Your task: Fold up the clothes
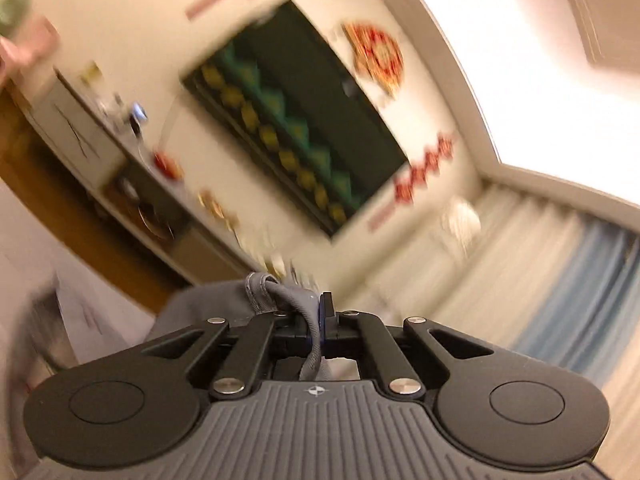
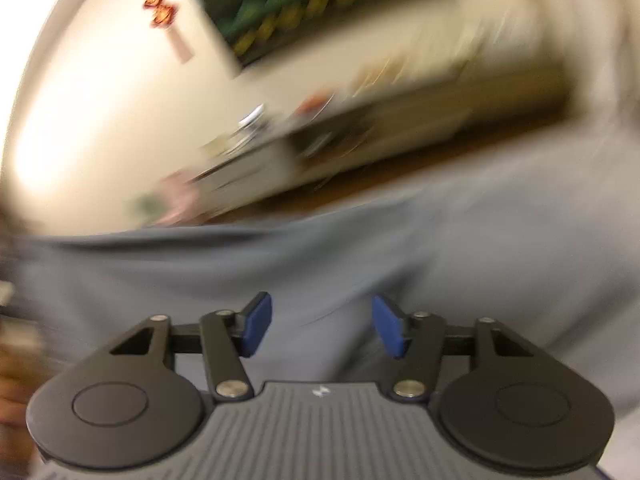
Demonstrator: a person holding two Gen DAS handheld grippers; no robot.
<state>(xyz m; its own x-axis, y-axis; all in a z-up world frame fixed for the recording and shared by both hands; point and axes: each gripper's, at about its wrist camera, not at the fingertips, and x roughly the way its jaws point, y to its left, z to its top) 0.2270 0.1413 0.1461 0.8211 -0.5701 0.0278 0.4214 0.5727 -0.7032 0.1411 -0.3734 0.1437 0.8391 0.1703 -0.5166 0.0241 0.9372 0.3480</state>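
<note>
Home living room: dark wall-mounted television [image 1: 296, 120], red-and-gold paper wall decorations [image 1: 374, 56], low white media cabinet [image 1: 132, 176], pale pleated curtains [image 1: 520, 264].

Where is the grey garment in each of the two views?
Left wrist view: the grey garment is at bottom centre, an edge pinched in the shut left gripper.
Right wrist view: it fills the lower half, behind the open right gripper.
Shared landmark: the dark green picture on the wall.
</note>
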